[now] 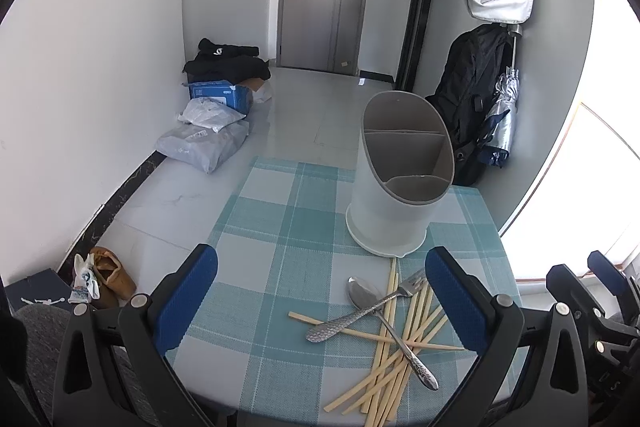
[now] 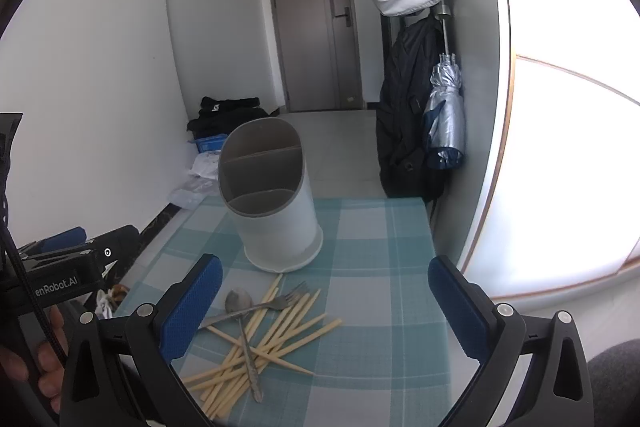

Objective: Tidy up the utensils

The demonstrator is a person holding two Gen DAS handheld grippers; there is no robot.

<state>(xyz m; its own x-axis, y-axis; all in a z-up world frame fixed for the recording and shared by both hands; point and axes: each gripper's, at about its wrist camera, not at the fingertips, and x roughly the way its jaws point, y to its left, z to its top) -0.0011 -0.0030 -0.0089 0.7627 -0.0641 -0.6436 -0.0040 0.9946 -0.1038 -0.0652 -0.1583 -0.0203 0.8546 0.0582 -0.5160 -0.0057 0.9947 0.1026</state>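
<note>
From the left wrist view, the left claw (image 1: 320, 291) stood wide apart and held nothing, its blue pads (image 1: 186, 297) hanging above the counter (image 1: 256, 227), which wore a teal checked cloth. The utensil holder (image 1: 394, 179), a white tub with a grey divided top, stood upright toward the far right of the counter, and no utensil showed in its compartments. Just in front of it lay a loose heap of bamboo chopsticks (image 1: 394, 367) with a spoon (image 1: 366, 293) and a fork (image 1: 360, 313) crossed on top, near the right finger. The right claw (image 1: 608, 275) showed partly at the right edge.

From the right wrist view, the right claw (image 2: 324, 299) was likewise spread wide and empty. The utensil holder (image 2: 276, 207) stood ahead, left of centre. The chopsticks (image 2: 276, 335), spoon (image 2: 240, 301) and fork (image 2: 280, 303) lay close by the left finger. At the left edge a hand (image 2: 36, 359) held the left claw (image 2: 64, 247), only partly seen.
</note>
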